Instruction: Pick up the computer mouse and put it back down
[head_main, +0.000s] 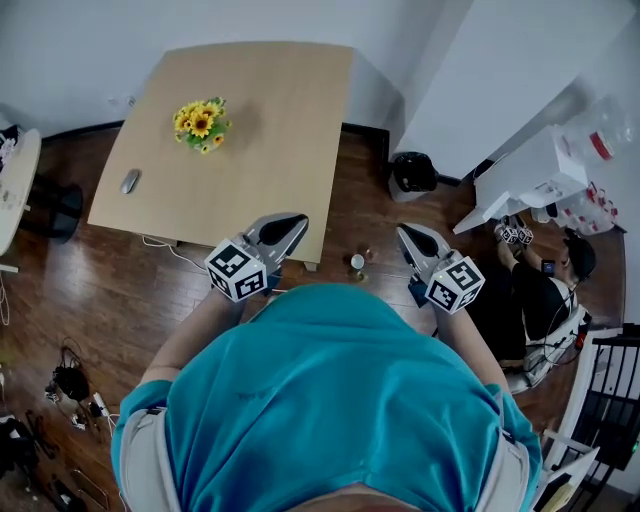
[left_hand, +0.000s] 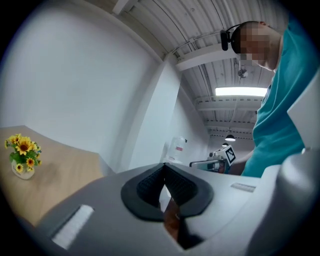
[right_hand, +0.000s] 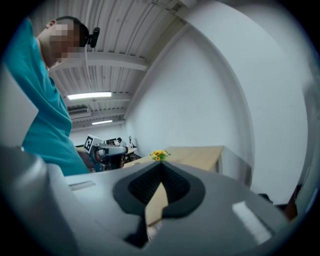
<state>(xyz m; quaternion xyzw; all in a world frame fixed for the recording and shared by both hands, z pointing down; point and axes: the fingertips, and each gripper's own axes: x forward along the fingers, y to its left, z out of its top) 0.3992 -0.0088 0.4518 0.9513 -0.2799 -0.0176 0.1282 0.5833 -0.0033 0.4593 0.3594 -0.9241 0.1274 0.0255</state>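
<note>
- Computer mouse (head_main: 130, 181): a small, pale grey oval body. It lies flat near the left edge of the surface (head_main: 270, 110), towards the near left corner, with nothing touching it.
- Left hand-held gripper (head_main: 290, 228): its jaws are together and nothing is between them, as the left gripper view confirms (left_hand: 164, 167). In the head view its tip overlaps the near edge of the surface, and the mouse lies well apart from it, off to the left.
- Right hand-held gripper (head_main: 415, 240): its jaws meet at the tips and are likewise empty (right_hand: 161, 167). It is held over the floor (head_main: 90, 290), beyond the right end of the surface — farther from the mouse than the left one.
- Surface: a light wooden rectangular top. A small pot of sunflowers (head_main: 201, 125) stands towards its far left, behind the mouse and apart from it.
- Room: dark wood-plank floor and white walls. A black bin (head_main: 413, 172) stands by the wall to the right of the surface. A seated person (head_main: 540, 295) is beside a white desk (head_main: 520, 180) at far right, and cables (head_main: 70, 385) lie on the floor at lower left.
</note>
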